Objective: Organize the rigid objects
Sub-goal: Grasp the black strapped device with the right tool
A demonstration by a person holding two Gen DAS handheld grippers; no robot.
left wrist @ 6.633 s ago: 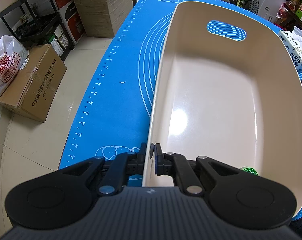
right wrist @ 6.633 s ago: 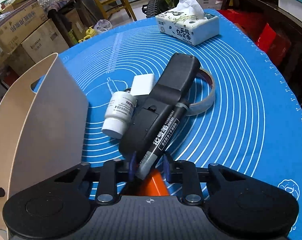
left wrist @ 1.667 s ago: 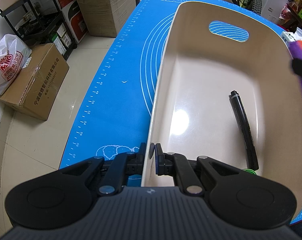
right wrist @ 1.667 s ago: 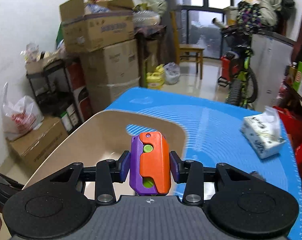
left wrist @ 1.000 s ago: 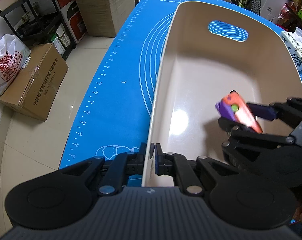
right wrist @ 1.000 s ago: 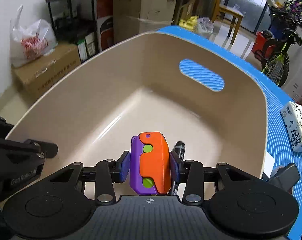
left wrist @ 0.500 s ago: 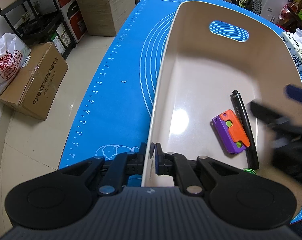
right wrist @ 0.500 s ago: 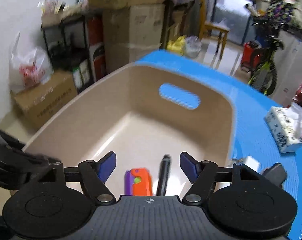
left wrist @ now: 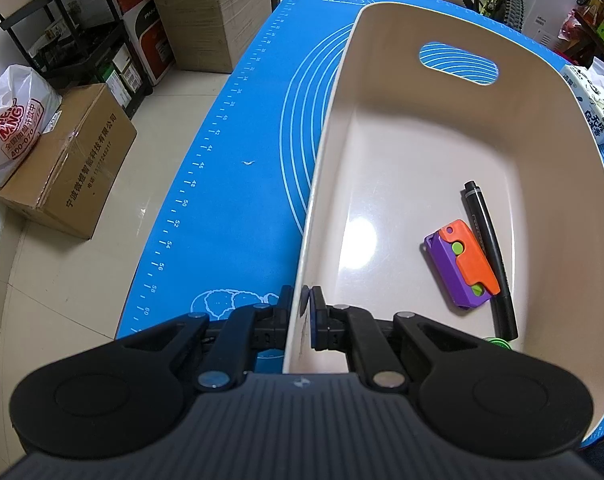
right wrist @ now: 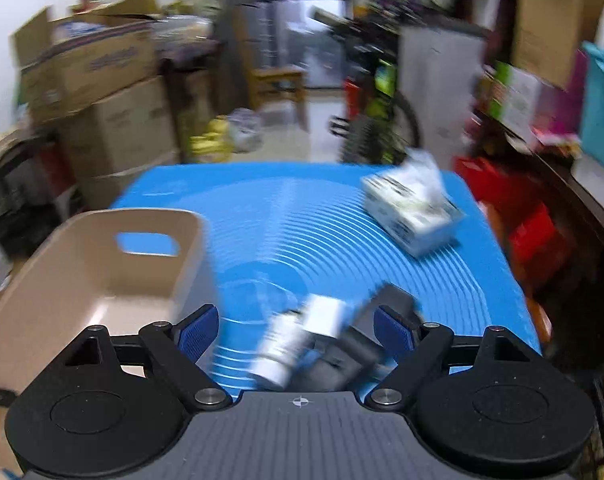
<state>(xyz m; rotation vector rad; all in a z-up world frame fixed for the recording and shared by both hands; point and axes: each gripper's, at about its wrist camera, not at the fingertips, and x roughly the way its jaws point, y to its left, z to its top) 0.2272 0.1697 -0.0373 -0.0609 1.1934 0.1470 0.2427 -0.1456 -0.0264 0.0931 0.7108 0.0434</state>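
— What can't you make out from my right tongs [right wrist: 296, 330]?

— Most of it is smeared. Between the spread fingers I see a white bottle [right wrist: 280, 354] and a dark object [right wrist: 352, 350] beside it, both too blurred to read. The tissue box [right wrist: 412, 216] far ahead to the right has unreadable print.

— And by the left tongs [left wrist: 305, 306]?

— The marker [left wrist: 490, 258], ahead and right, has a label too small for me to read, and something green [left wrist: 496, 341] peeks from behind the right finger linkage, mostly hidden. The bin [left wrist: 382, 92] is cut off at the near right, behind the tong's body.
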